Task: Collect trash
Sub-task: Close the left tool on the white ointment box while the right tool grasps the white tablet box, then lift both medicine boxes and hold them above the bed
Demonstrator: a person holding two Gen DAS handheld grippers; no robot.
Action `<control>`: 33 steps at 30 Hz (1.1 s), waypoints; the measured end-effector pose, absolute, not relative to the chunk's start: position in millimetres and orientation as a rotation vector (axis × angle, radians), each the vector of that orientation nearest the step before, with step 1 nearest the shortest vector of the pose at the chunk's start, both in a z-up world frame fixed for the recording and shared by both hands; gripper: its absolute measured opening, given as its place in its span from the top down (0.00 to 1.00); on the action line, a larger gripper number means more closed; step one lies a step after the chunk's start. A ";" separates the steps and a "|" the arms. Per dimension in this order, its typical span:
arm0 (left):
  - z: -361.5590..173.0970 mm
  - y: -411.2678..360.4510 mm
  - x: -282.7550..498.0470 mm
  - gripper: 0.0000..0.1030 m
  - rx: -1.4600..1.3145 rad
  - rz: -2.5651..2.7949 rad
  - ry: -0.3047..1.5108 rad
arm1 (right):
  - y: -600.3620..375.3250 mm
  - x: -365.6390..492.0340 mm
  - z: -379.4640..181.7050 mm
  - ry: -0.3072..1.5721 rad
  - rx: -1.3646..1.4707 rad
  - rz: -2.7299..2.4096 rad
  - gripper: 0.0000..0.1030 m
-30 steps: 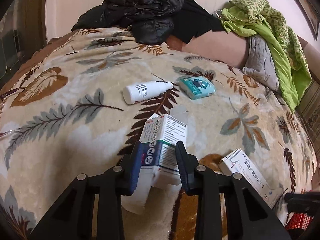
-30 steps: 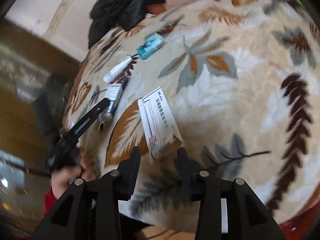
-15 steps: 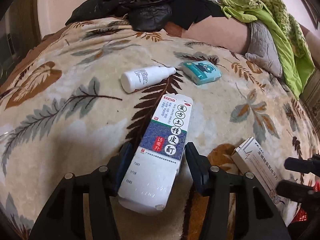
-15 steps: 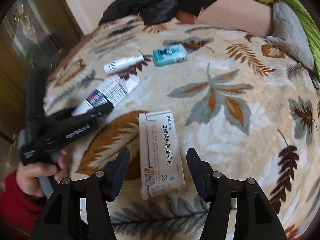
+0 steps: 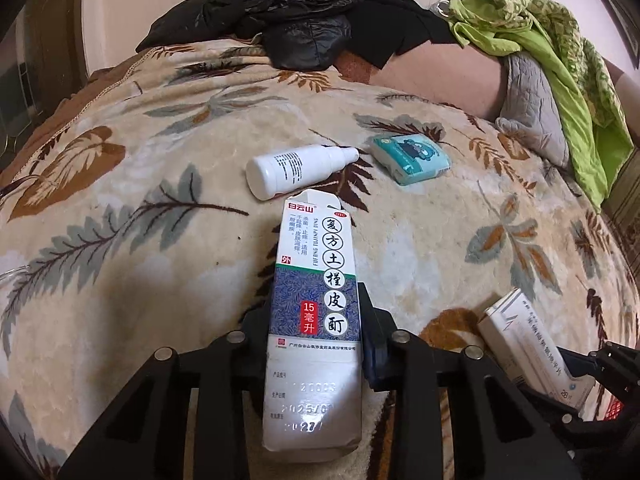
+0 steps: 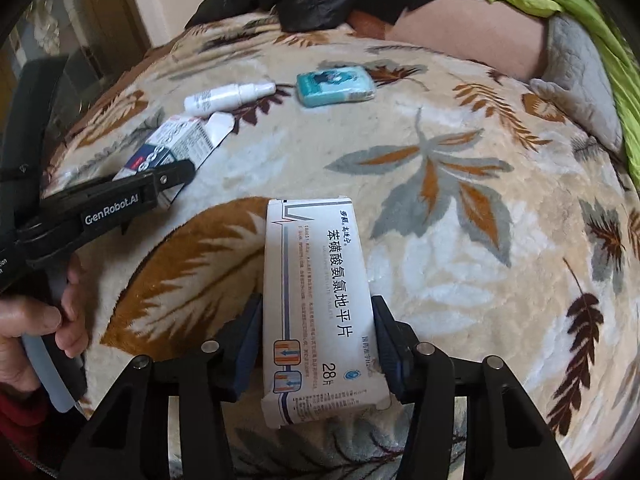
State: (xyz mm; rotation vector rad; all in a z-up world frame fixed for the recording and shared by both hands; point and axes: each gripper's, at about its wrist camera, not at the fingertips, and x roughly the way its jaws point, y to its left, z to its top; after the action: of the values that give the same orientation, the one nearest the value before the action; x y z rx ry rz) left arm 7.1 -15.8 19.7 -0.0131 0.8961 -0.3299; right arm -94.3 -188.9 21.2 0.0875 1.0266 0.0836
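A tall blue-and-white medicine box (image 5: 316,264) lies on the leaf-print blanket (image 5: 120,240). My left gripper (image 5: 314,308) is closing on the box's lower half, with both pads against its sides. In the right wrist view that gripper (image 6: 160,184) and box (image 6: 176,148) appear at the left. A white pill box (image 6: 316,280) sits between the fingers of my right gripper (image 6: 316,312). Its jaws are closing, with the pads touching the box's long edges. A white spray bottle (image 5: 296,172) and a teal tissue pack (image 5: 412,154) lie further back.
A black jacket (image 5: 288,4) is heaped at the far edge of the blanket. Green and grey clothing (image 5: 560,48) is piled at the back right. A person's hand (image 6: 40,320) in a red sleeve holds the left gripper's handle.
The left jaws opened around the blue-and-white box, which lay flat, then closed on it. The right gripper rolled upright and moved in until its fingers straddled the white pill box.
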 end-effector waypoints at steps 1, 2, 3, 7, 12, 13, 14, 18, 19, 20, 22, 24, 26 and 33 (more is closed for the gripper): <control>20.9 -15.6 5.6 0.69 -0.022 -0.336 0.892 | -191.0 -97.5 24.9 1.007 0.096 0.072 0.46; 23.9 -15.3 3.0 0.69 -0.038 -0.350 0.883 | -194.3 -100.6 30.4 0.978 0.109 0.057 0.46; 26.7 -15.5 0.6 0.69 -0.045 -0.359 0.872 | -200.5 -105.7 38.3 0.935 0.136 0.040 0.46; 41.2 -20.7 -16.9 0.69 -0.047 -0.389 0.814 | -219.0 -124.7 56.7 0.827 0.213 -0.021 0.46; 58.5 -32.5 -48.8 0.69 0.012 -0.396 0.743 | -224.7 -145.8 72.5 0.741 0.240 -0.056 0.46; 61.7 -33.8 -54.9 0.69 0.019 -0.397 0.732 | -225.7 -150.0 75.3 0.726 0.244 -0.062 0.46; 64.9 -35.1 -61.7 0.69 0.024 -0.399 0.718 | -226.7 -151.1 76.4 0.720 0.247 -0.065 0.46; 76.9 -38.5 -94.8 0.69 0.063 -0.391 0.663 | -232.7 -170.0 83.0 0.684 0.268 -0.079 0.46; 78.9 -37.6 -101.8 0.69 0.063 -0.391 0.655 | -234.1 -174.5 84.9 0.675 0.271 -0.082 0.46; 80.7 -36.5 -108.8 0.69 0.063 -0.392 0.648 | -233.2 -176.5 85.3 0.674 0.272 -0.082 0.46; 84.7 -34.6 -125.5 0.69 0.078 -0.383 0.619 | -232.9 -182.9 86.9 0.666 0.276 -0.086 0.46; 88.9 -34.6 -136.3 0.69 0.100 -0.378 0.583 | -230.0 -185.4 88.8 0.657 0.267 -0.081 0.46; 89.7 -36.3 -142.1 0.69 0.128 -0.366 0.558 | -224.9 -185.2 90.0 0.653 0.249 -0.080 0.46; 77.2 -35.8 -126.5 0.69 0.142 -0.310 0.604 | -218.7 -179.4 89.0 0.665 0.244 -0.055 0.46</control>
State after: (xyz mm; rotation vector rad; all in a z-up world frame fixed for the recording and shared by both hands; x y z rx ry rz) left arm -126.5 -35.8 77.2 0.1424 0.6040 -0.3104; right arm -179.4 -218.7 89.0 0.2439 0.6654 -0.0555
